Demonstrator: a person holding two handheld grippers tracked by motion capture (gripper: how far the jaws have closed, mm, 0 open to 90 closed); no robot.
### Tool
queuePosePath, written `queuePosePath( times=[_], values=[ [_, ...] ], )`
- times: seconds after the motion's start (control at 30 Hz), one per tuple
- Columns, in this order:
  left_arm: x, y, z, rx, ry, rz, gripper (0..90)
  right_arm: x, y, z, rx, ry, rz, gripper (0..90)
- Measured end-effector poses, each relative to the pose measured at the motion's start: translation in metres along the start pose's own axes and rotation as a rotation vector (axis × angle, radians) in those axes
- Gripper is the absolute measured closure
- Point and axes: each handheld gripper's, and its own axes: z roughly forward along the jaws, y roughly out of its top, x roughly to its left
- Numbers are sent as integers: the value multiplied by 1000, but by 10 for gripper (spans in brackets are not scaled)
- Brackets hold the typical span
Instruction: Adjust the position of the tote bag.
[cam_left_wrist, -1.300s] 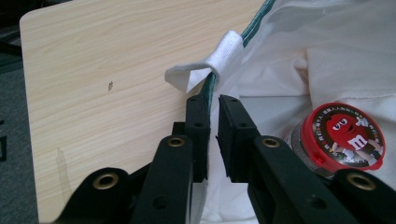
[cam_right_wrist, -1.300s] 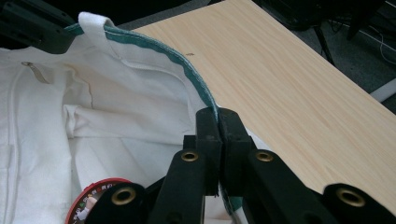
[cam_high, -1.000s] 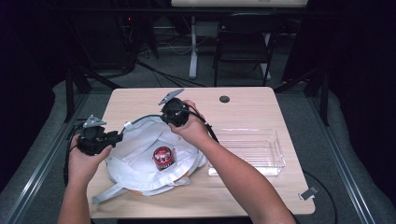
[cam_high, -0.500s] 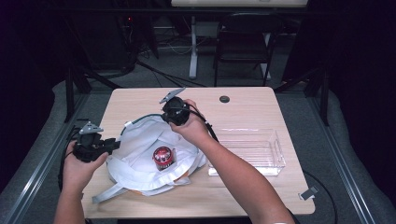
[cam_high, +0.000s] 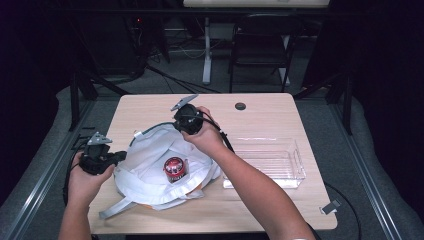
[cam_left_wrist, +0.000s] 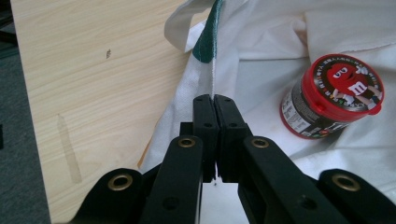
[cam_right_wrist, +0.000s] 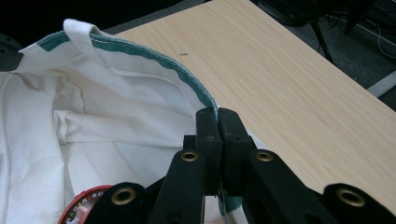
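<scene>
A white cloth bag (cam_high: 150, 165) with a green-trimmed rim lies open on the wooden table (cam_high: 270, 115). Inside it stands a red-lidded candy tub (cam_high: 175, 169), which the left gripper view shows to the right of the jaws as the tub (cam_left_wrist: 334, 95). My left gripper (cam_high: 119, 158) has just been closing and is now shut on the bag's left rim (cam_left_wrist: 205, 51), with the cloth pinched between its jaws. My right gripper (cam_high: 183, 121) is shut on the far rim's green hem (cam_right_wrist: 187, 84). Together they hold the mouth spread apart.
A clear plastic tray (cam_high: 270, 160) sits on the table right of the bag. A small black disc (cam_high: 240, 106) is set into the table near its far edge. A dark chair (cam_high: 260, 50) and cables stand on the floor beyond.
The left gripper's jaws have shut on the bag's left rim after drifting slightly toward the near left. The right hand keeps its hold and has not moved.
</scene>
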Motion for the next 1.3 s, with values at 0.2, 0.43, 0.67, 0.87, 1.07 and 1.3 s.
queuePosePath(
  times=[0.2,0.43,0.67,0.87,1.07,1.3],
  values=[
    [-2,5,-1,-21,-9,1,891,-2,0,0,-4,-21,2,884],
    [-6,9,4,-32,-27,2,892,0,0,1,-11,-37,-3,883],
    [-7,11,10,-32,-43,-1,892,1,-1,1,-12,-42,-3,882],
    [-6,10,13,-27,-39,-20,892,1,-1,1,-3,-30,-6,861],
    [-5,10,14,-25,-32,-25,892,4,-3,-5,-13,-24,0,746],
    [-4,10,13,-26,-32,-24,892,7,-6,-24,-53,-34,-3,630]
  ],
)
